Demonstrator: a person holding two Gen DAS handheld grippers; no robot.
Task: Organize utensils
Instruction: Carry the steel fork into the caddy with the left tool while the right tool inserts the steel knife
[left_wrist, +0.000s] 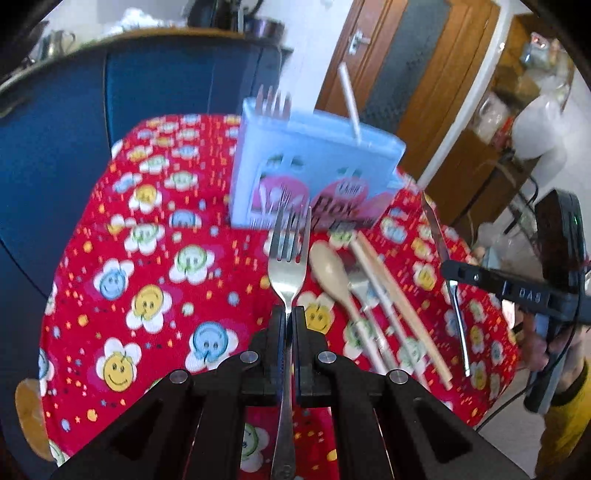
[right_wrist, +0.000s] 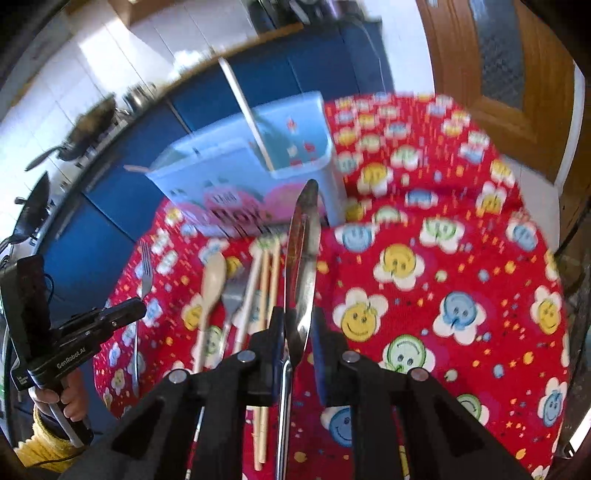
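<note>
Both my tongs are loaded over the red smiley-flower worktop (left_wrist: 147, 258).

The pale blue utensil box (left_wrist: 314, 166) stands near the worktop's far edge, a fork and a white stick poking out of it. My left tongs (left_wrist: 289, 317) are clenched on a fork (left_wrist: 287, 254), tines toward the box; my right tongs (right_wrist: 298, 325) grasp a knife (right_wrist: 303, 258). Between them on the cloth lie a wooden spoon (left_wrist: 328, 271) and chopsticks (left_wrist: 391, 295).

Tabletop (left_wrist: 110, 229) covered in red smiley-flower cloth. Directly on it: pale blue utensil box (left_wrist: 314, 173) at the far side, wooden spoon (left_wrist: 330, 273), metal spatula (right_wrist: 232, 295), chopsticks (left_wrist: 399, 306) side by side in front of it.
</note>
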